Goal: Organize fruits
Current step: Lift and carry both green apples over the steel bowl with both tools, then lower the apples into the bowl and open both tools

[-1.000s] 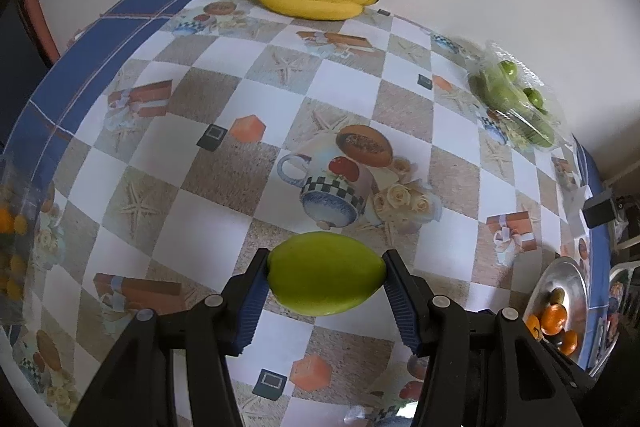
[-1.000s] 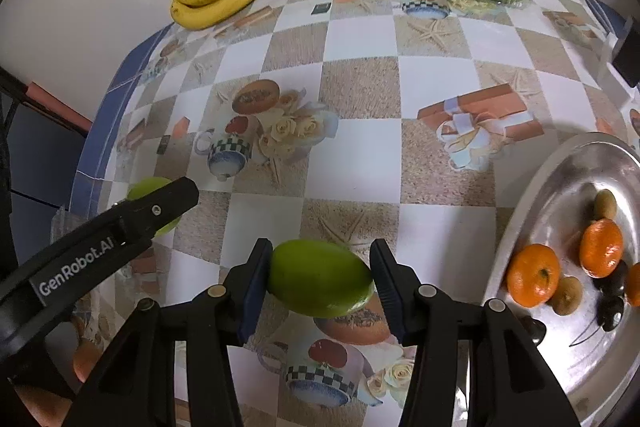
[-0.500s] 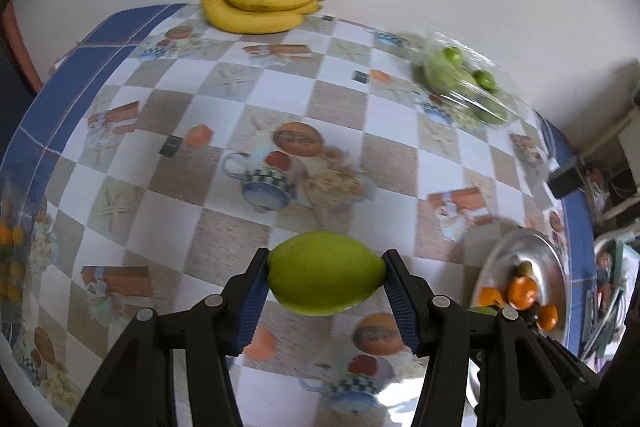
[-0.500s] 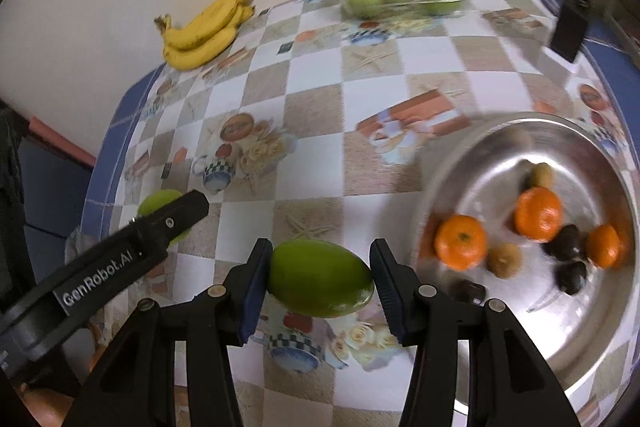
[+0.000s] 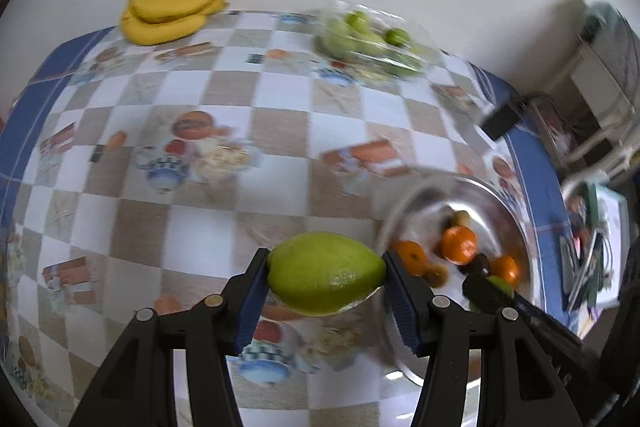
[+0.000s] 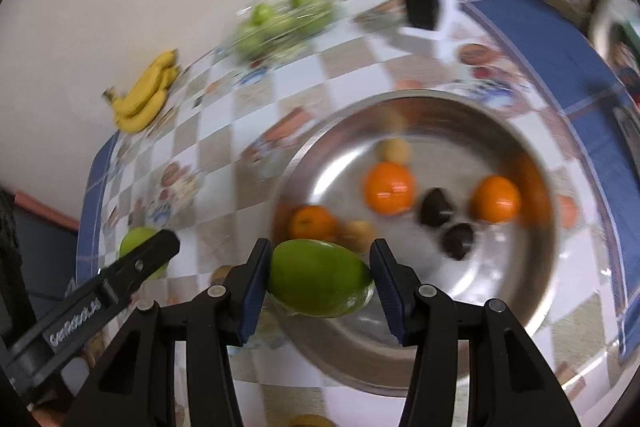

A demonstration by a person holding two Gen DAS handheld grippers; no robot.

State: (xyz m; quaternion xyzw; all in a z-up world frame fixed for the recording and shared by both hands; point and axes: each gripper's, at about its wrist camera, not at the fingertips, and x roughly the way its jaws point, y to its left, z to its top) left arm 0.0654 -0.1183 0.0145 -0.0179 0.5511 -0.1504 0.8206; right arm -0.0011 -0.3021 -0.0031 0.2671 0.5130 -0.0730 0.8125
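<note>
Checkered oilcloth printed with teapots and gift boxes covers the table (image 5: 280, 131), which stands against a plain pale wall. At lower centre of the left wrist view, the left gripper (image 5: 326, 277) pinches a green fruit (image 5: 325, 273) end to end between its blue pads, held clear of the cloth. At lower centre of the right wrist view, the right gripper (image 6: 320, 277) clamps a second green fruit (image 6: 320, 277) the same way, poised over the near rim of the steel bowl (image 6: 520, 315). Oranges (image 6: 388, 187), dark fruits (image 6: 438, 207) and small brown ones lie loose in that bowl, which suggests it is the collecting point and explains why both loads are carried toward it. A bunch of bananas (image 5: 172, 13) rests at upper left by the wall, and a clear plastic pack of green fruit (image 5: 368, 39) sits at upper centre; both appear yet to be sorted. Motion blur softens much of the table.
</note>
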